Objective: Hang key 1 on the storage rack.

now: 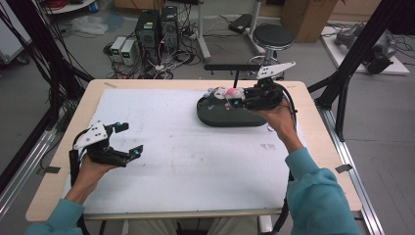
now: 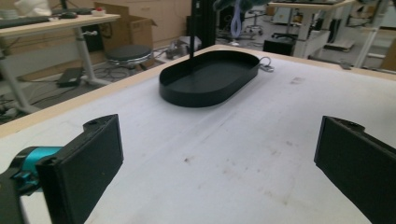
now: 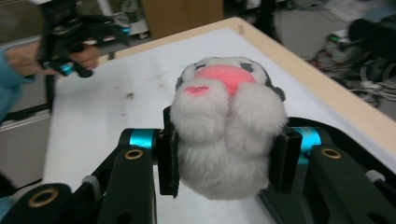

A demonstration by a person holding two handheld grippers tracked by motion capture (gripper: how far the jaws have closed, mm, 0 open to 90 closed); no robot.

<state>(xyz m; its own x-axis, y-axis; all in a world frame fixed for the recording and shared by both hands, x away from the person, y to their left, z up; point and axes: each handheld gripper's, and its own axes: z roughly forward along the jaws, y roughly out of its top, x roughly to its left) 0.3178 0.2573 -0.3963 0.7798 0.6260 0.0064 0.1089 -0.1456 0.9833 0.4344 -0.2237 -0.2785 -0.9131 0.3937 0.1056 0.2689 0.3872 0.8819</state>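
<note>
My right gripper (image 3: 223, 157) is shut on a white plush toy (image 3: 227, 126) with a pink face patch and a small pink heart; its pads squeeze the toy's sides. In the high view that gripper (image 1: 235, 99) holds the plush toy (image 1: 224, 93) just above the black oval tray (image 1: 210, 117) at the table's far middle. My left gripper (image 1: 129, 139) hovers over the white mat at the near left, open, with nothing between its fingers. Its own view looks past the wide-apart left gripper (image 2: 219, 158) toward the empty black tray (image 2: 187, 95).
A thin black post (image 1: 235, 78) with a crossbar rises behind the tray. A white mat (image 1: 186, 156) covers most of the wooden table. A small metal item (image 2: 268, 66) lies beside the tray. Behind the table stand a stool (image 1: 273, 36) and computer boxes (image 1: 156, 27) among cables.
</note>
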